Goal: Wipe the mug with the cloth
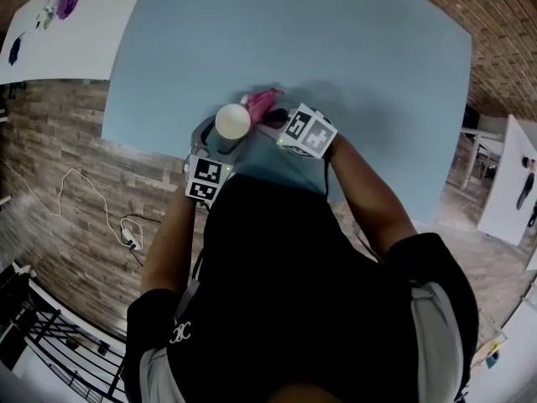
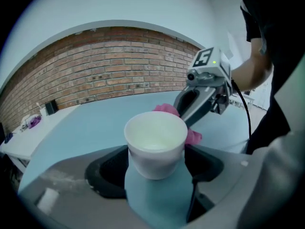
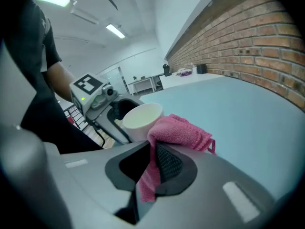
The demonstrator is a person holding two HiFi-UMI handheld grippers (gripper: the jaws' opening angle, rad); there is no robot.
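One white mug (image 1: 232, 121) (image 2: 156, 142) (image 3: 142, 120) and one pink cloth (image 1: 262, 102) (image 2: 167, 109) (image 3: 178, 132) were recorded, along with two grippers, each carrying one marker cube. The left gripper (image 1: 225, 137) (image 2: 156, 170) (image 3: 121, 123) was spread wide around the mug's lower body. A dark pad lay against each side of the mug, which was gripped upright with its open mouth upward. No handle could be seen on the mug in any view. The right gripper (image 1: 270, 112) (image 2: 183, 116) (image 3: 151, 168) was closed narrowly on the cloth. One part of the cloth was pinched between the pads and hung below them, and the rest was bunched above and past the jaw tips. That bunched part lay against the mug's far side, seen from the left gripper view. Whether it pressed on the wall or only touched it could not be determined. The two grippers met at the mug, left from the person's side and right from the other flank. Mug and cloth were over the pale blue table (image 1: 336, 49) (image 2: 86, 123) (image 3: 238, 113), close to its near edge and nearer the left corner than the right. The rest of the table top showed no other items.
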